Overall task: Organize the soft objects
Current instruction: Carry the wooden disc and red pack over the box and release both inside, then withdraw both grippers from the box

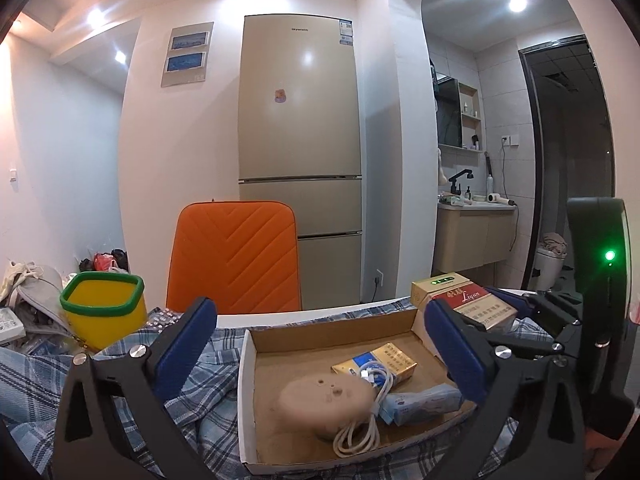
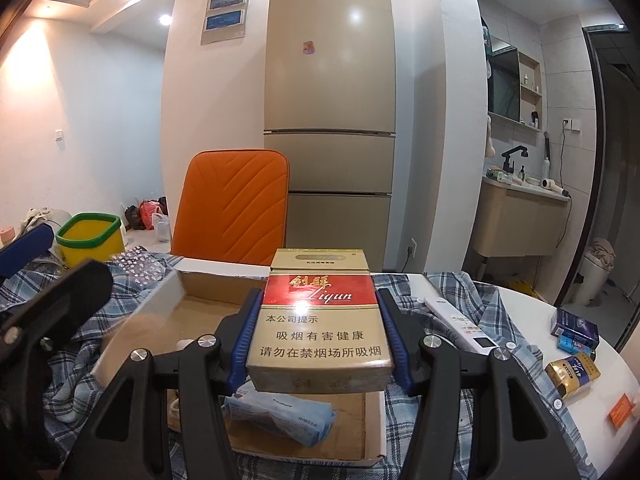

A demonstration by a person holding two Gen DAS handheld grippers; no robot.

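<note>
My right gripper (image 2: 318,304) is shut on a red and gold Liqun cigarette carton (image 2: 320,320) and holds it above the shallow cardboard tray (image 2: 160,300). The carton also shows in the left wrist view (image 1: 464,300), at the tray's far right corner. My left gripper (image 1: 320,320) is open and empty over the tray (image 1: 248,400). In the tray lie a beige plush face (image 1: 324,404), a white cable (image 1: 360,424), a blue tissue pack (image 1: 420,402) and a gold and blue cigarette pack (image 1: 388,362). The tissue pack lies under the carton in the right wrist view (image 2: 280,416).
A plaid shirt (image 1: 40,384) covers the table under the tray. A yellow bin with a green rim (image 1: 104,304) stands at the left. An orange chair (image 1: 236,256) is behind the table. A white remote (image 2: 460,324) and small cigarette packs (image 2: 572,372) lie at the right.
</note>
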